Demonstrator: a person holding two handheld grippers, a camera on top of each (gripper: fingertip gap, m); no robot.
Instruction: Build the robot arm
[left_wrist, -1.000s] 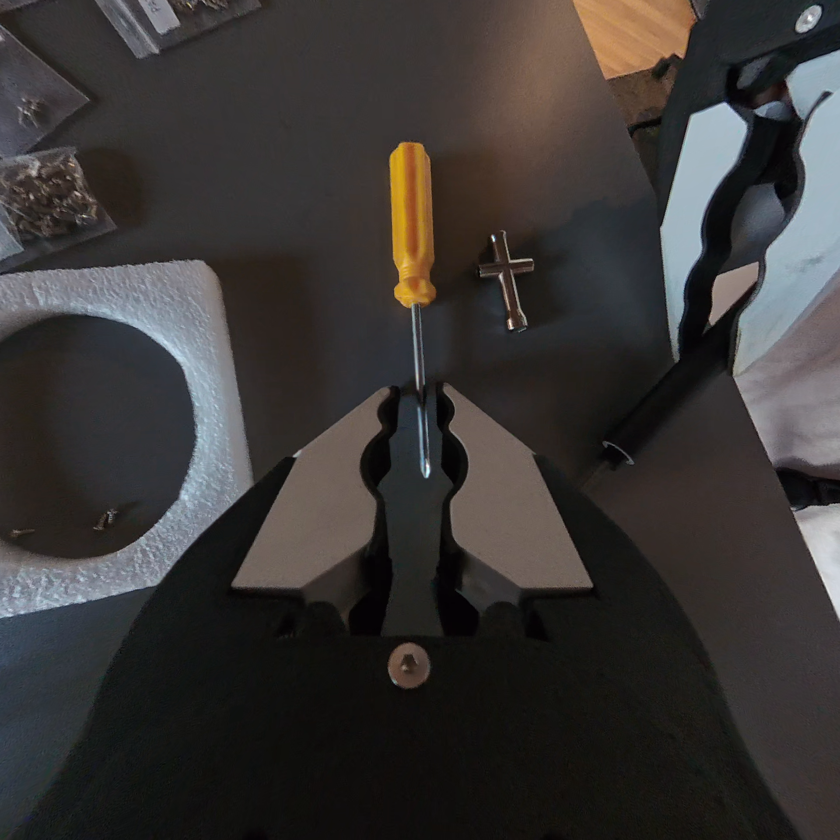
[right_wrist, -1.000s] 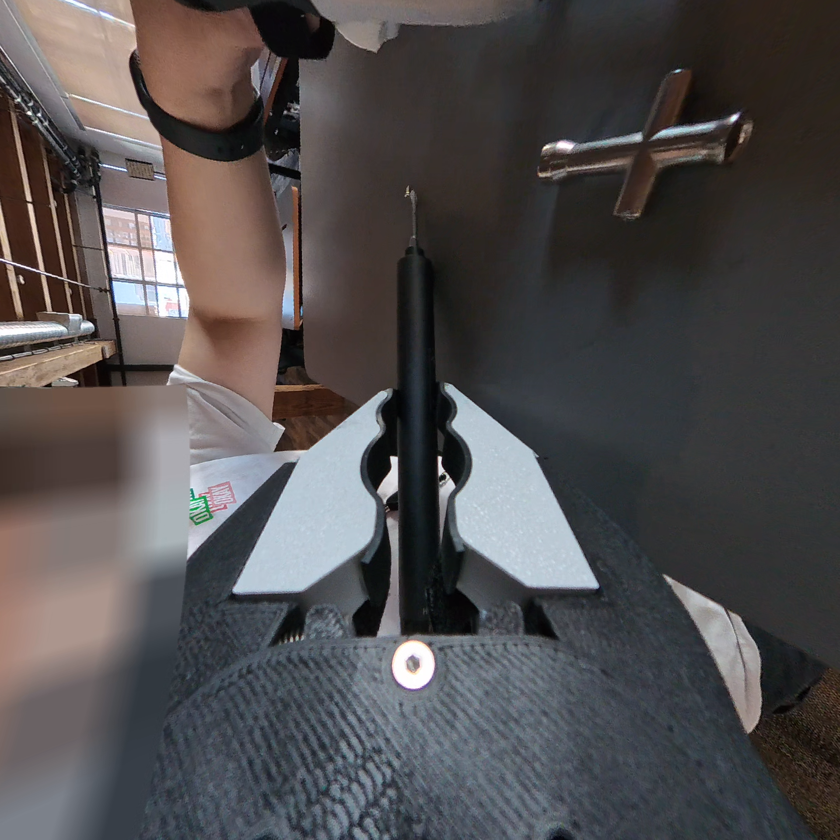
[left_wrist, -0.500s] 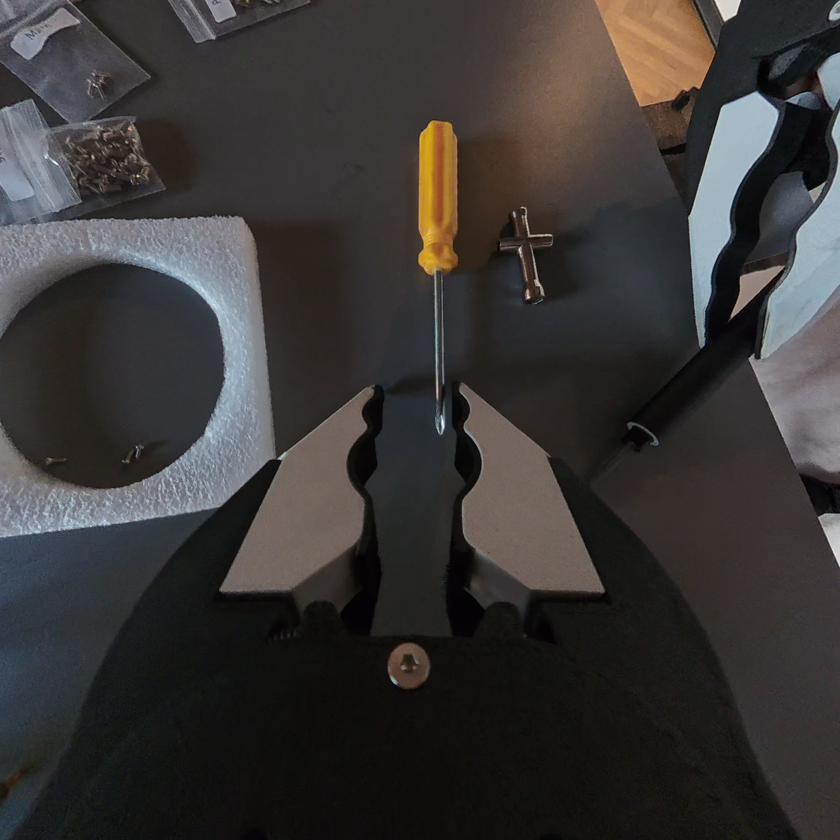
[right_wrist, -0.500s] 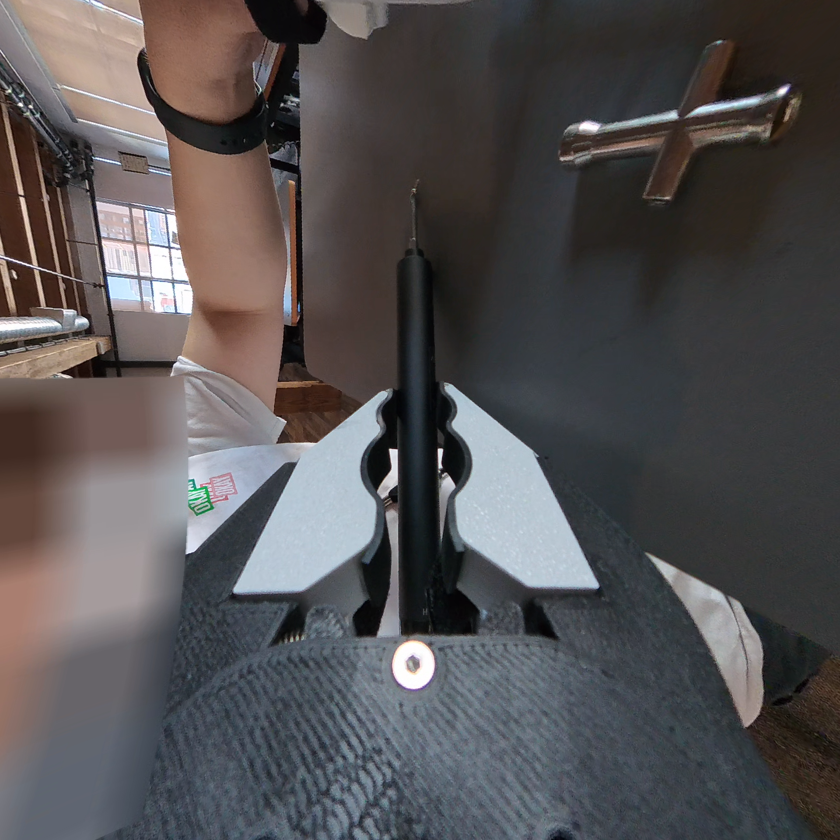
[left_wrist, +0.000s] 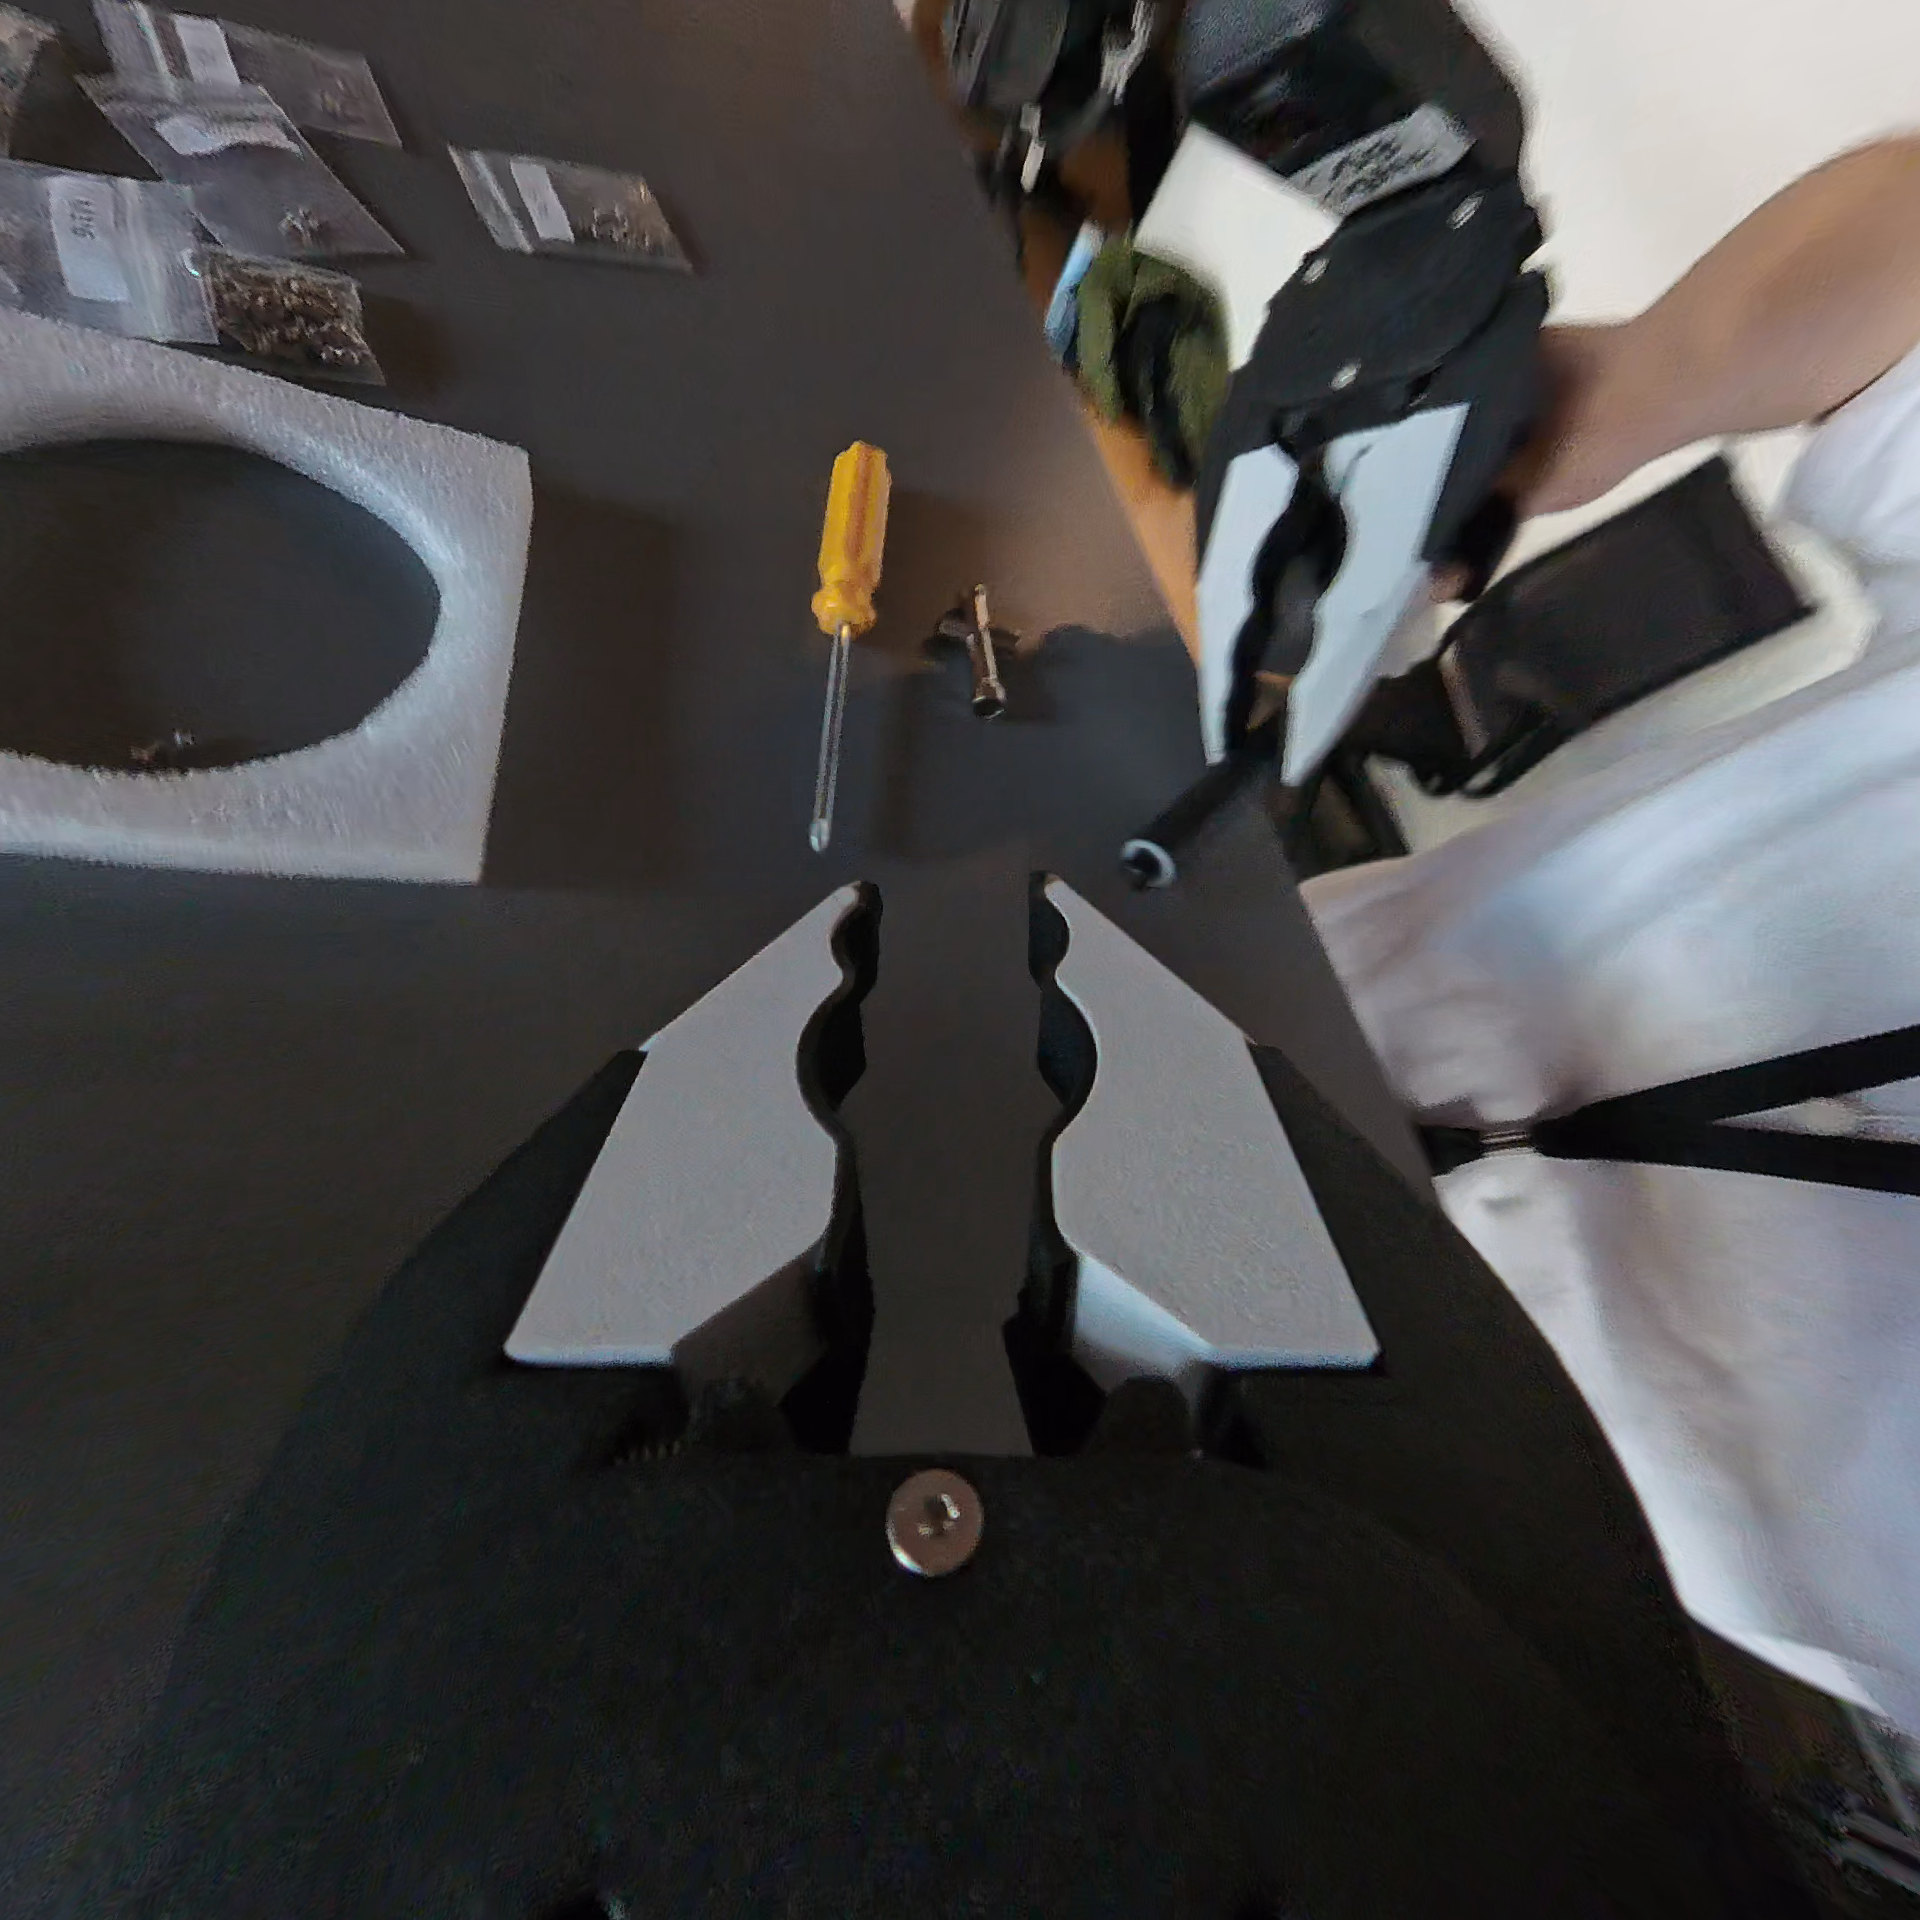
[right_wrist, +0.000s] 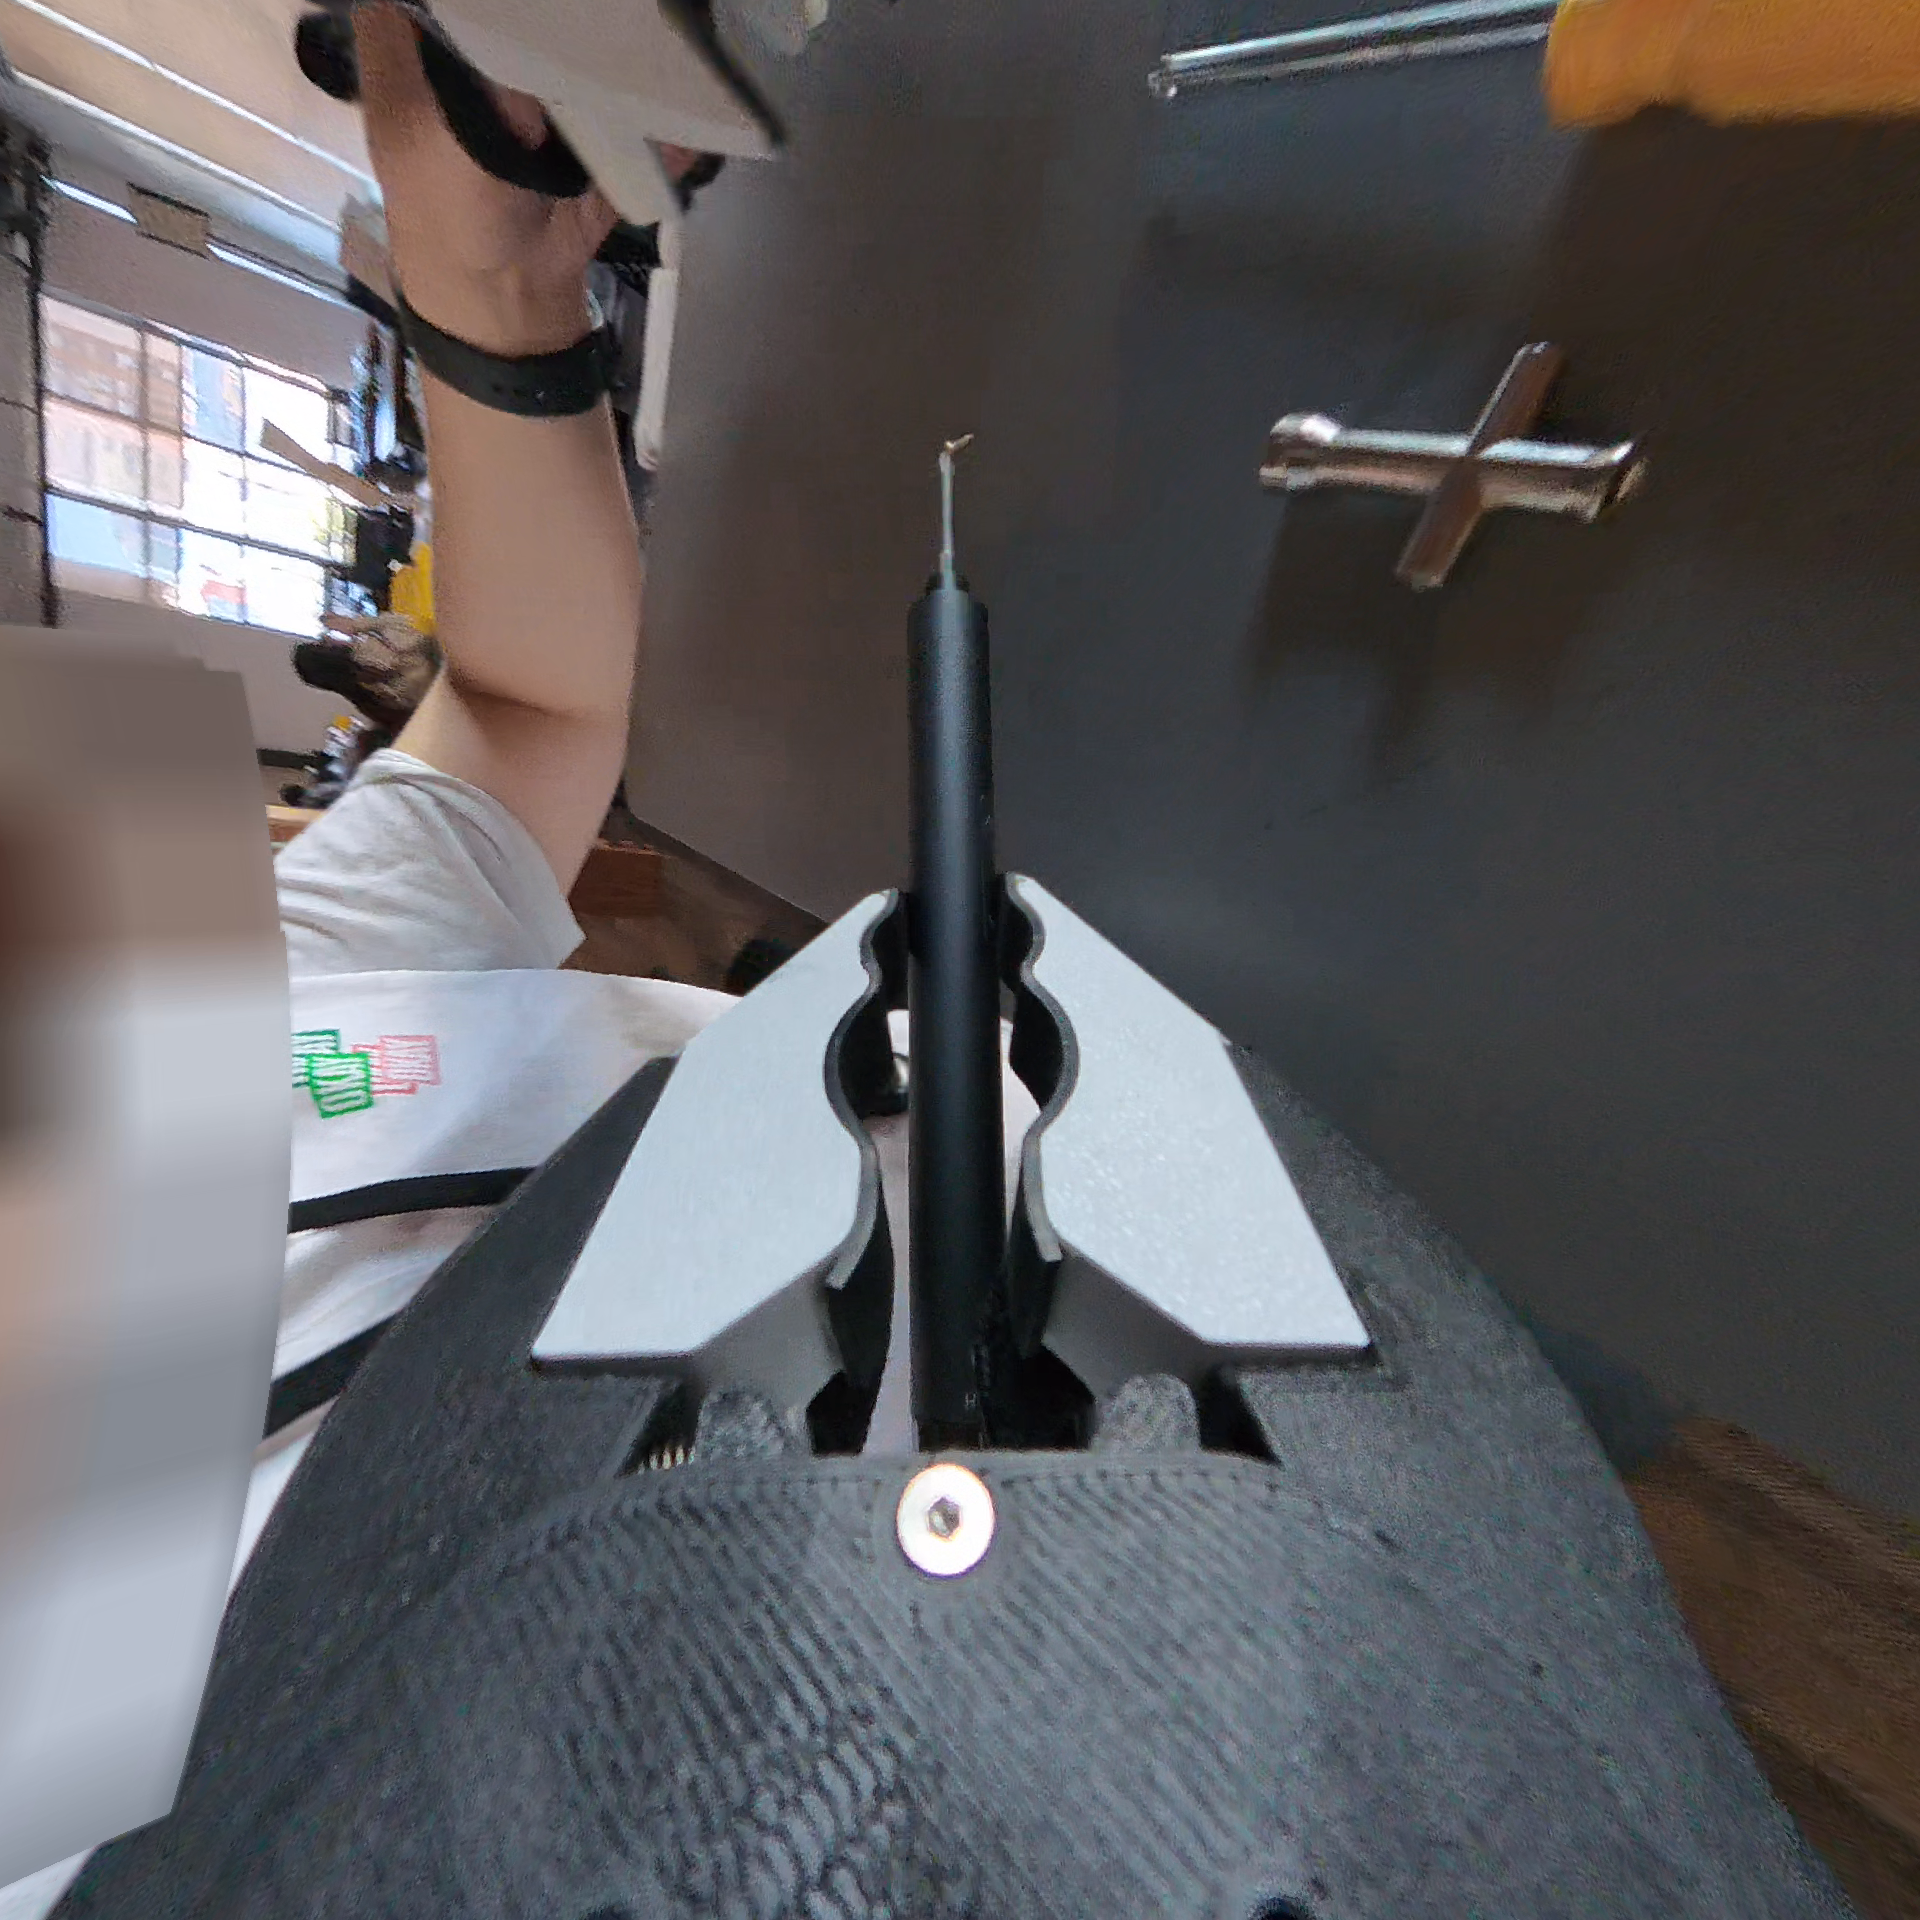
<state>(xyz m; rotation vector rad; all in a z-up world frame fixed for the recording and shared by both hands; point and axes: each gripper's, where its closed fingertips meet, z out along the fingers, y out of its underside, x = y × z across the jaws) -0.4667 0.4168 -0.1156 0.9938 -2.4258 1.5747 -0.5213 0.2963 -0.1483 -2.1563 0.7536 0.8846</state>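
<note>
My left gripper (left_wrist: 951, 888) is open and empty, held above the dark table (left_wrist: 623, 1039). A yellow-handled screwdriver (left_wrist: 847, 551) lies on the table just beyond its fingertips, tip toward me. A small metal cross wrench (left_wrist: 979, 649) lies to the screwdriver's right. My right gripper (right_wrist: 951, 894) is shut on a slim black tool (right_wrist: 948, 779) with a thin hooked metal tip. It also shows in the left wrist view (left_wrist: 1320, 582) at the table's right edge. The right wrist view shows the cross wrench (right_wrist: 1455, 473) and the screwdriver's shaft (right_wrist: 1351, 47) beyond the tool.
A white foam block (left_wrist: 478, 644) with a round hole holding loose screws lies at the left. Several clear bags of screws (left_wrist: 281, 301) lie at the far left. A person's arm with a black wristband (right_wrist: 499, 364) and white shirt (left_wrist: 1662, 1039) are to the right. The grippers' ends are close to 15 centimeters from one another. From the right gripper's tips to the small metal cross wrench (left_wrist: 979, 649) is close to 9 centimeters. Seen from the right wrist view (right_wrist: 1417, 431) as well.
My left gripper has opened wider and pulled back and up from the screwdriver shaft that lay between its fingers. The screwdriver stays on the table. My right gripper still holds the black tool.
</note>
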